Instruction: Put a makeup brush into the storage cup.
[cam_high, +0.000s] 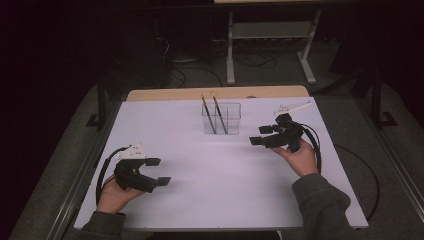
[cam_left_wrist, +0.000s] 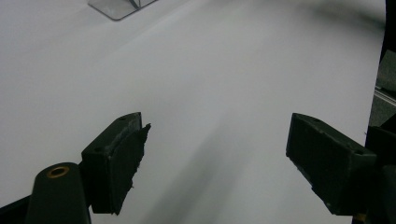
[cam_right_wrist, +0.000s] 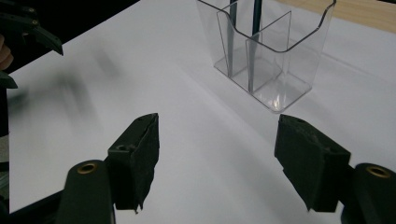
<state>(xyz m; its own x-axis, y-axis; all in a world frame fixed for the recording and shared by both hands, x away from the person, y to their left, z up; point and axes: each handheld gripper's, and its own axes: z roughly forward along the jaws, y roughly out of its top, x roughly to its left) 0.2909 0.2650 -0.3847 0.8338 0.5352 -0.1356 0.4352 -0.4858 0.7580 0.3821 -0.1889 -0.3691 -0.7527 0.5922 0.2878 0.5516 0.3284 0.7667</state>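
— Nearest, what is seen?
— At seven o'clock on the white table (cam_high: 220, 190) the left gripper (cam_high: 159, 171) is held with jaws spread, nothing between them.
— And further off?
— At three o'clock the right gripper (cam_high: 261, 135) is held spread too, empty, aimed at the clear holder (cam_high: 221, 119) at twelve o'clock.
— Its contents?
— Two dark pencils (cam_high: 213, 114) are stood inside, one per compartment; their tops are cut off in the right gripper view, and their tips cannot be made out.

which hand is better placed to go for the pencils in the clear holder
Probably the right. The right tongs are open, empty and aimed at the clear holder with its two pencils. The left tongs, also open, sit farther off near the table's front edge.
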